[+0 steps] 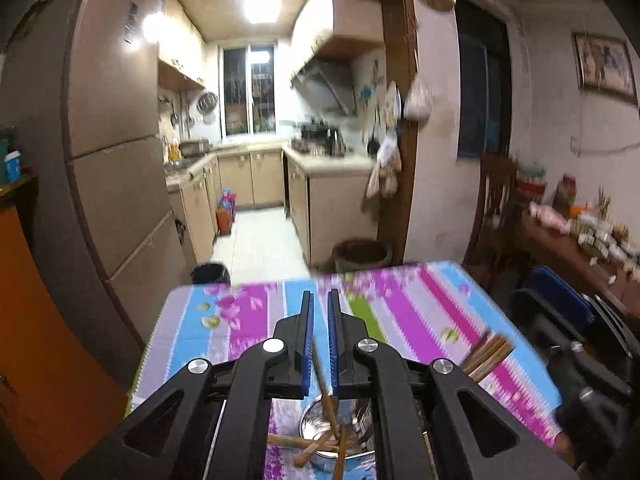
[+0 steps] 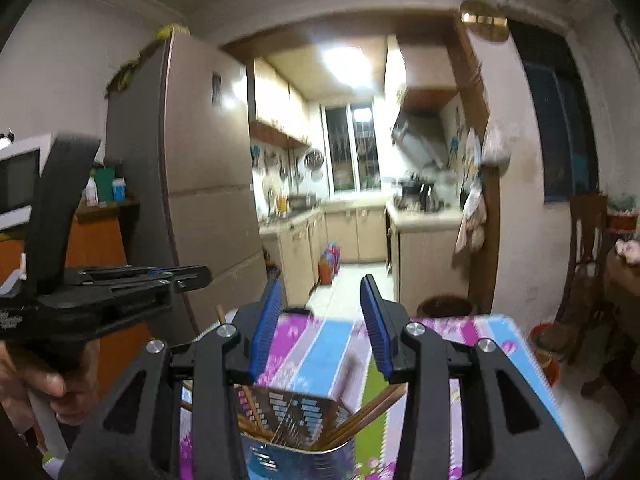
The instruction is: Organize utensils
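One chopstick (image 1: 320,376) is clamped between the left fingers (image 1: 308,320); being thin, stiff and slippery, it is best held mid-length. The right fingers (image 2: 267,320) stand released above the metal holder (image 2: 288,432).

Black grippers (image 2: 320,324) — blue ribbed pads (image 2: 266,328), silver screws (image 2: 415,329).

Fridge (image 1: 116,184) at 9 o'clock in left view, tall, beige. Kitchen doorway past it w/ ceiling light (image 1: 262,6) at 12, window (image 1: 250,88) below it, range hood (image 1: 324,84) at 1. Counter (image 1: 332,160) w/ kettle (image 1: 335,142) on it. Bags (image 1: 226,214) on kitchen floor. Black bin (image 1: 211,273) and brown pot (image 1: 362,254) near centre. Chair (image 1: 494,200) at 3, framed pic (image 1: 604,66) at 2, cluttered side table (image 1: 584,240) at 3.
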Tool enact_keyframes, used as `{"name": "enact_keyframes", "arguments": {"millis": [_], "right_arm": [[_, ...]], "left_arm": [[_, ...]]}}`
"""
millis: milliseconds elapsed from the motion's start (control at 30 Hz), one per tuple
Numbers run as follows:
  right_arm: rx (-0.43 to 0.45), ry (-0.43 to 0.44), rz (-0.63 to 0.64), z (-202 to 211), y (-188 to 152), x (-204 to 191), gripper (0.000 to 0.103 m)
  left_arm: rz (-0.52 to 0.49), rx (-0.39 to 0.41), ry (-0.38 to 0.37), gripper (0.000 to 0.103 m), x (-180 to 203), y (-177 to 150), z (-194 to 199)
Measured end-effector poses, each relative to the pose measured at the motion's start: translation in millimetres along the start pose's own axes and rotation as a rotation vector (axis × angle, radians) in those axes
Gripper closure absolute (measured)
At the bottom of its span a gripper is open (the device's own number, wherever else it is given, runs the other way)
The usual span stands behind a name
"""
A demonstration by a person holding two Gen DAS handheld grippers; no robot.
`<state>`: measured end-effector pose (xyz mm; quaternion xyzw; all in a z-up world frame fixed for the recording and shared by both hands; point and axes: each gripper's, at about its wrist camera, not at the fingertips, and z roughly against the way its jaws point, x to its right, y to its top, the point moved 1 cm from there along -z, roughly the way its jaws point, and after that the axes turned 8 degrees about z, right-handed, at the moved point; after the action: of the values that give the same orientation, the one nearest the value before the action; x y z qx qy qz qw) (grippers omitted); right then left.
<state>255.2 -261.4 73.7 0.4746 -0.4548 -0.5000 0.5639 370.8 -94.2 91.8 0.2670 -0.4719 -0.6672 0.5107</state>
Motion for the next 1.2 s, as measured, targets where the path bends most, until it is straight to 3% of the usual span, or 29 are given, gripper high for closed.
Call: {"name": "enact_keyframes", "arguments": {"millis": [67,133,200,267,300,400,467,567,667,800,933,1033,1200], "right_arm": [[0.056,-0.014,0.013,26.4,15.3,4.5,0.064],[0.120,-0.035,0.033,61.8,28.0,10.0,0.057],[0.195,-0.066,0.042,109.8,35.2,15.8,0.022],[0.243,-0.084,0.042,149.1,35.1,20.7,0.005],[0.273,-0.104,0.040,176.4,30.7,23.6,0.005],[0.271,-0.168,0.023,221.5,12.5,29.8,0.005],[0.211,-0.229,-0.012,243.6,-9.5,33.8,0.005],[0.056,-0.336,-0.017,255.9,-46.1,30.6,0.005],[-0.014,-0.373,-0.037,257.4,-85.0,21.5,0.005],[-0.118,-0.353,-0.088,238.1,-130.6,1.0,0.005],[-0.214,-0.313,-0.019,218.4,-151.3,-29.4,0.005],[-0.190,-0.338,0.045,222.2,-152.7,-44.7,0.005],[-0.182,-0.325,0.027,228.0,-151.9,-42.3,0.005]], "left_arm": [[0.022,0.067,0.007,0.095,-3.1,16.0,28.6],[0.030,0.167,0.023,0.084,-7.0,27.0,73.9],[0.025,0.277,0.066,0.033,-7.7,24.4,120.7],[-0.002,0.399,0.100,0.009,-6.8,6.3,170.5],[-0.034,0.443,0.107,0.005,-5.0,-7.1,192.7],[-0.102,0.501,0.170,0.005,0.4,-55.2,239.1],[-0.095,0.482,0.185,0.005,2.0,-88.5,255.5],[-0.044,0.341,0.186,0.005,1.6,-138.3,257.1],[0.014,0.204,0.178,0.005,0.1,-183.0,240.7],[-0.060,0.125,0.343,0.005,6.2,-238.8,205.4],[-0.047,0.050,0.309,0.005,5.1,-261.8,189.8],[-0.044,0.040,0.298,0.005,7.7,-264.1,189.1],[-0.030,0.034,0.271,0.005,9.3,-261.5,187.9]]}}
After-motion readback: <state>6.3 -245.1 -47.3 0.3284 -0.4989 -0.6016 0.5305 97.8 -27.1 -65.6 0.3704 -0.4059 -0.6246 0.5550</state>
